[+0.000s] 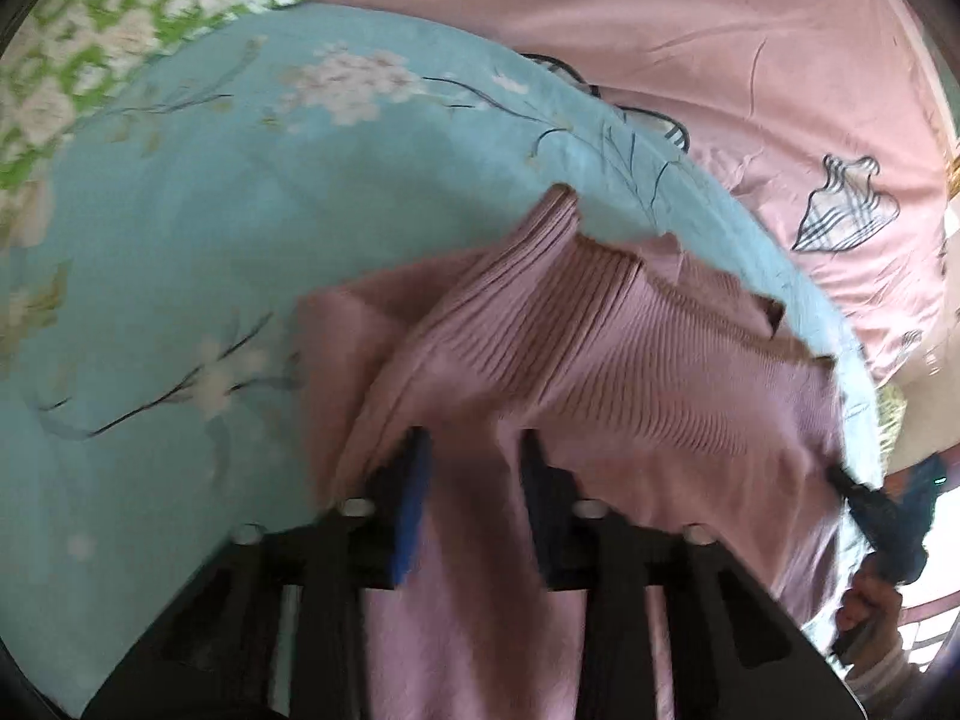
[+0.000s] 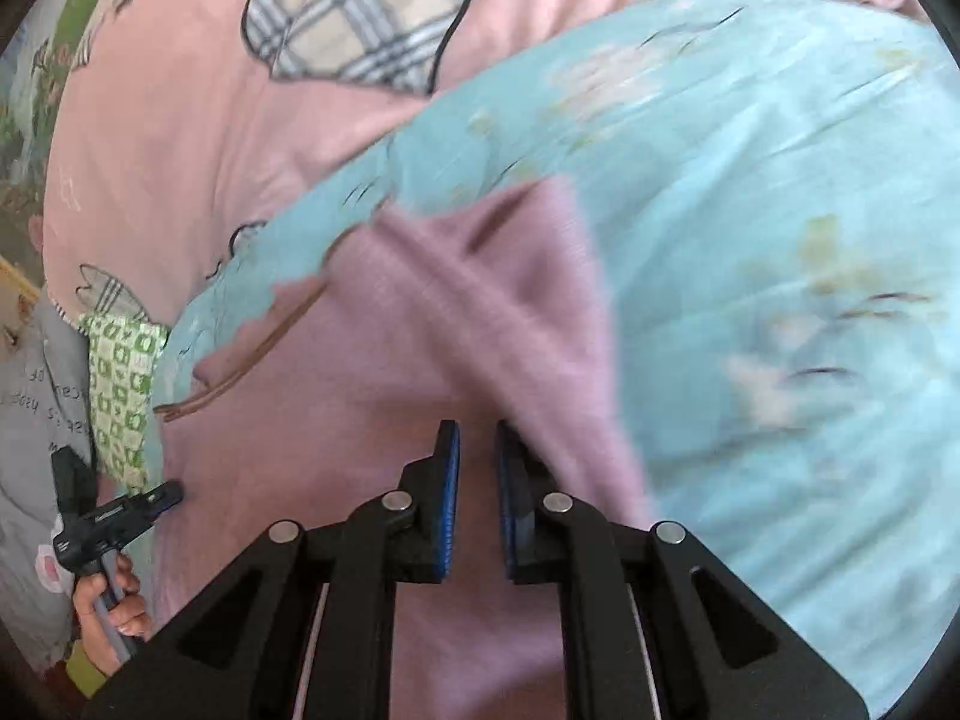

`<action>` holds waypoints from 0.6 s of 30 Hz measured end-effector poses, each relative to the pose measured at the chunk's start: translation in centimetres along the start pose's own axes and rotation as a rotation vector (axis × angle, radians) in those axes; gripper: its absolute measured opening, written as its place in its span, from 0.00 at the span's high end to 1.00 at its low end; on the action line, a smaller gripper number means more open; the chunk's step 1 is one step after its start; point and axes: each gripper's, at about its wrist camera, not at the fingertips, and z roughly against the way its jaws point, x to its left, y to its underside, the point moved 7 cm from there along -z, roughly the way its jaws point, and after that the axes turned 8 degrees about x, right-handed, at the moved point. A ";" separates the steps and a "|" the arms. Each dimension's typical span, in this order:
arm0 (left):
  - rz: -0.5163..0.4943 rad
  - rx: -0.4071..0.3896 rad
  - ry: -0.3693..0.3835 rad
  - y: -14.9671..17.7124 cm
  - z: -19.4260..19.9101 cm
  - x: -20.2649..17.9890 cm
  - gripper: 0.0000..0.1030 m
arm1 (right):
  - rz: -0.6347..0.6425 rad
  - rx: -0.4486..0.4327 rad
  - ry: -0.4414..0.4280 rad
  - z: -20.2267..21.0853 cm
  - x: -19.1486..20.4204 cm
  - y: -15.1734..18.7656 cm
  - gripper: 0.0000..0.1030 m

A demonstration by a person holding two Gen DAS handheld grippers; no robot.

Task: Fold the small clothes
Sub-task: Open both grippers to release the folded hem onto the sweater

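A mauve ribbed knit garment (image 1: 570, 348) lies on a light blue floral sheet (image 1: 198, 228). My left gripper (image 1: 474, 450) is over its near part, jaws apart, with knit fabric lying between the blue-padded fingers. In the right wrist view the same garment (image 2: 372, 372) has a brown-trimmed edge and a flap folded over at the right. My right gripper (image 2: 477, 438) hovers over it with a narrow gap between the pads and nothing pinched. Each gripper shows in the other view, the right one (image 1: 864, 498) at the garment's right edge, the left one (image 2: 162, 495) at its left edge.
A pink quilt with plaid shell patches (image 1: 720, 60) lies beyond the blue sheet (image 2: 780, 210). A green and white patterned cloth (image 1: 90, 30) is at the far left; it also shows by the left hand (image 2: 123, 372). A grey printed cloth (image 2: 36, 396) hangs at the left edge.
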 end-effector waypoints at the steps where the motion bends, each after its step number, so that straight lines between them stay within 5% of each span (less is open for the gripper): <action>1: 0.002 -0.004 0.011 0.8 0.6 -0.1 0.65 | -0.001 -0.003 -0.002 0.5 0.1 0.3 0.86; 3: 0.003 -0.010 0.040 2.8 2.2 -0.7 0.56 | 0.010 -0.009 -0.022 1.9 0.5 1.4 0.86; 9: -0.006 0.040 0.074 9.6 3.2 -1.8 0.55 | 0.101 0.100 -0.070 2.4 2.4 7.4 0.82; 10: 0.007 0.047 0.063 10.1 2.8 -1.3 0.56 | 0.097 0.127 -0.032 2.2 1.5 8.7 0.82; 12: 0.039 0.057 0.025 11.0 2.2 0.5 0.75 | 0.061 0.144 0.030 2.1 -0.6 9.8 0.82; 14: 0.082 0.052 0.053 11.2 2.5 1.6 0.76 | -0.015 0.110 -0.005 3.0 -2.7 10.4 0.85; 16: 0.094 0.041 0.047 11.1 3.2 1.8 0.75 | -0.056 0.090 -0.012 3.9 -3.4 10.4 0.85; 18: 0.088 0.022 0.010 11.7 4.5 2.0 0.61 | -0.036 0.077 0.001 4.9 -2.9 10.4 0.82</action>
